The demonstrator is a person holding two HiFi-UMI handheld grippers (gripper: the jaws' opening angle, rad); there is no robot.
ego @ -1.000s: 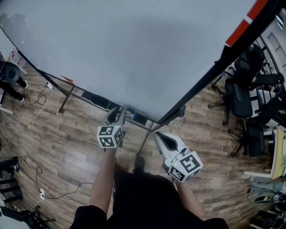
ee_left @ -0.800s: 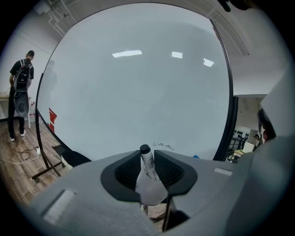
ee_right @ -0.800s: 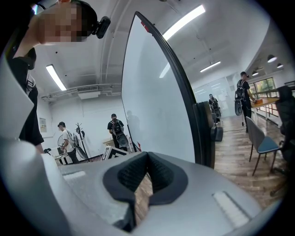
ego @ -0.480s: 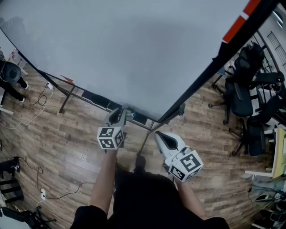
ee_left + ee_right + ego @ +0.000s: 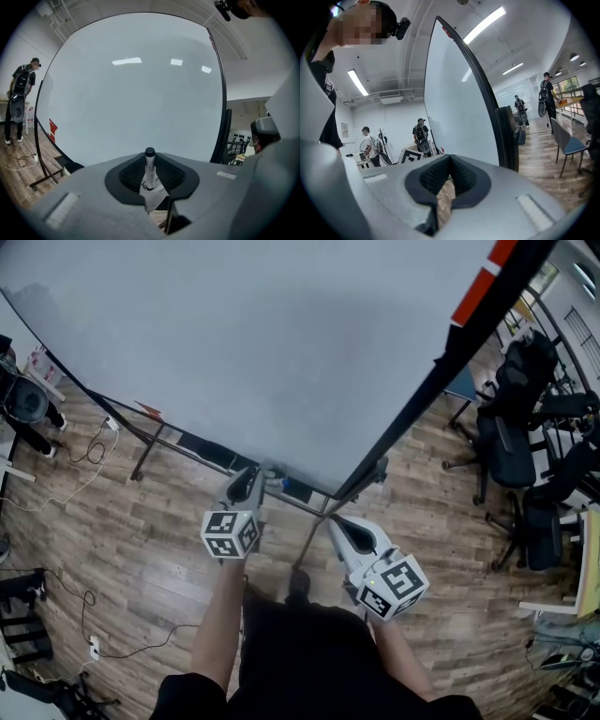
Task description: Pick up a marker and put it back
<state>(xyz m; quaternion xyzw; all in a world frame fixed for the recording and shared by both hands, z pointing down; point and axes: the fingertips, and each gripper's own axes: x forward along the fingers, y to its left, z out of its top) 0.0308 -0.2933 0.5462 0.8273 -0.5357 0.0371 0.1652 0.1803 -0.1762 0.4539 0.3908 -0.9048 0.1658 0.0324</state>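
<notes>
A grey marker with a black cap [image 5: 149, 168] stands upright between the ribbed pads of my left gripper [image 5: 150, 180], which is shut on it. In the head view the left gripper [image 5: 255, 476] points at the bottom edge of the large whiteboard [image 5: 262, 343], right by its tray rail [image 5: 211, 451]; the marker itself is too small to make out there. My right gripper [image 5: 339, 527] hangs lower right, near the whiteboard's dark side frame [image 5: 412, 409]. Its pads [image 5: 461, 180] are pressed together with nothing between them.
The whiteboard stands on a metal frame over a wooden floor [image 5: 122, 521]. Black office chairs [image 5: 525, 437] crowd the right side. Cables [image 5: 80, 451] lie on the floor at left. Several people [image 5: 421, 136] stand in the background of the right gripper view.
The head view has shifted slightly. Both grippers hold nearly the same places, the left one still at the whiteboard's tray rail.
</notes>
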